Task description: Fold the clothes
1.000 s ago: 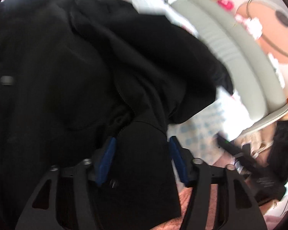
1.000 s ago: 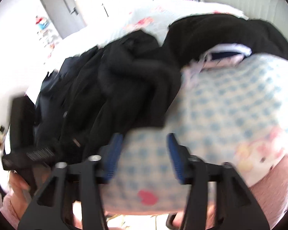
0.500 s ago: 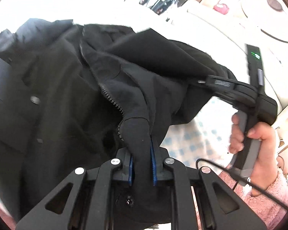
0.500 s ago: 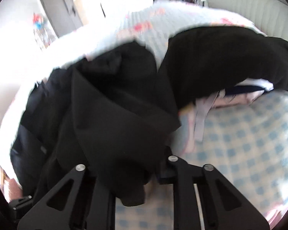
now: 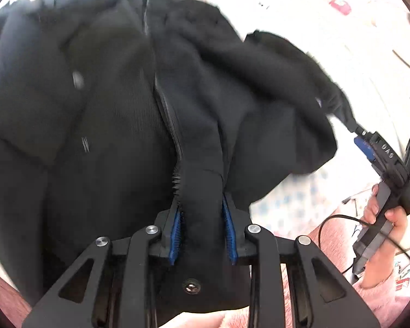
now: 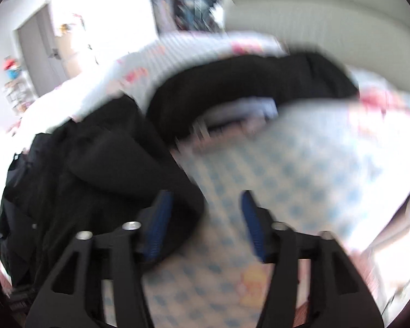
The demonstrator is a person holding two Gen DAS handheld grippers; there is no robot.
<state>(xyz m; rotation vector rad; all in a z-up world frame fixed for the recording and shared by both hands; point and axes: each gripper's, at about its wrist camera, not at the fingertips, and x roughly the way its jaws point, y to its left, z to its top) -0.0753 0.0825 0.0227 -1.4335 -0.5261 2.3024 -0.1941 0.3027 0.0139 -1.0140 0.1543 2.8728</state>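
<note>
A black zip jacket point(image 5: 109, 123) fills the left wrist view, its zipper running down the middle. My left gripper point(image 5: 202, 235) has a thick band of the jacket's hem between its blue pads; the jaws are opening, and the cloth still touches both pads. My right gripper point(image 6: 205, 218) stands wide, its jaws opening. A fold of the jacket point(image 6: 95, 177) lies against its left pad and the right pad is bare. In the left wrist view the right gripper point(image 5: 369, 142) is at the right in a hand point(image 5: 382, 218), the jacket's far corner at its tip.
The jacket lies on a bed with a blue-checked cover point(image 6: 300, 177). A second black garment point(image 6: 246, 87) lies over pale clothes further back. A padded headboard point(image 6: 314, 13) is behind, a grey door point(image 6: 38, 54) at the far left. A cable point(image 5: 339, 218) hangs from the right gripper.
Both grippers shut on the jacket and lifted it. The right jaws have since sprung wide and the cloth has slipped to the left pad. The left jaws have widened around the hem.
</note>
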